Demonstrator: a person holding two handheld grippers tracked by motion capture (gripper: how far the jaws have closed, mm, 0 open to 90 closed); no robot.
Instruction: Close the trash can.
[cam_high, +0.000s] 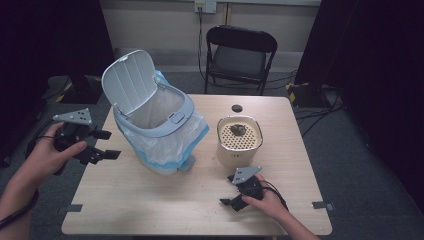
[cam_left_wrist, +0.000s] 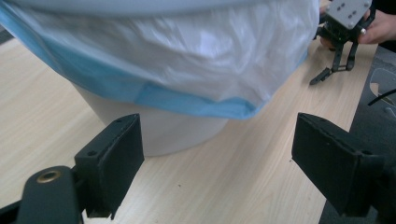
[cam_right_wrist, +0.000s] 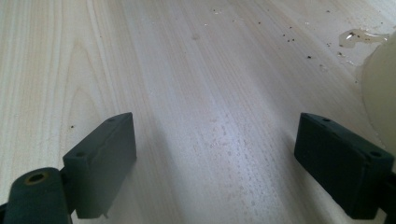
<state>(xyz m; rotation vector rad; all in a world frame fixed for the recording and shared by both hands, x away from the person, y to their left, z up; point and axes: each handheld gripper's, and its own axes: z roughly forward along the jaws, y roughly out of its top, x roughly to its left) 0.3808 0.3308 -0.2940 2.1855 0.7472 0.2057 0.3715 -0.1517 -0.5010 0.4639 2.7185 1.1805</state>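
Note:
A white pedal bin (cam_high: 155, 120) stands on the left half of the wooden table (cam_high: 200, 200), lid (cam_high: 129, 80) tipped up, lined with a white bag with a blue hem. My left gripper (cam_high: 107, 144) hovers open at the table's left edge, jaws pointing at the bin's side. In the left gripper view the bin (cam_left_wrist: 187, 60) looms close ahead of the left gripper (cam_left_wrist: 219, 163), nothing between the pads. My right gripper (cam_high: 228, 190) rests open near the front edge, just below a cream container (cam_high: 239, 142) with a perforated top. The right gripper (cam_right_wrist: 215, 163) faces bare wood.
A dark lump (cam_high: 237, 129) sits on the container's perforated top. A small black disc (cam_high: 236, 108) lies near the table's far edge. A folding chair (cam_high: 240, 55) stands behind the table. Crumbs and a wet patch (cam_right_wrist: 359, 35) mark the wood beside the container (cam_right_wrist: 380, 93).

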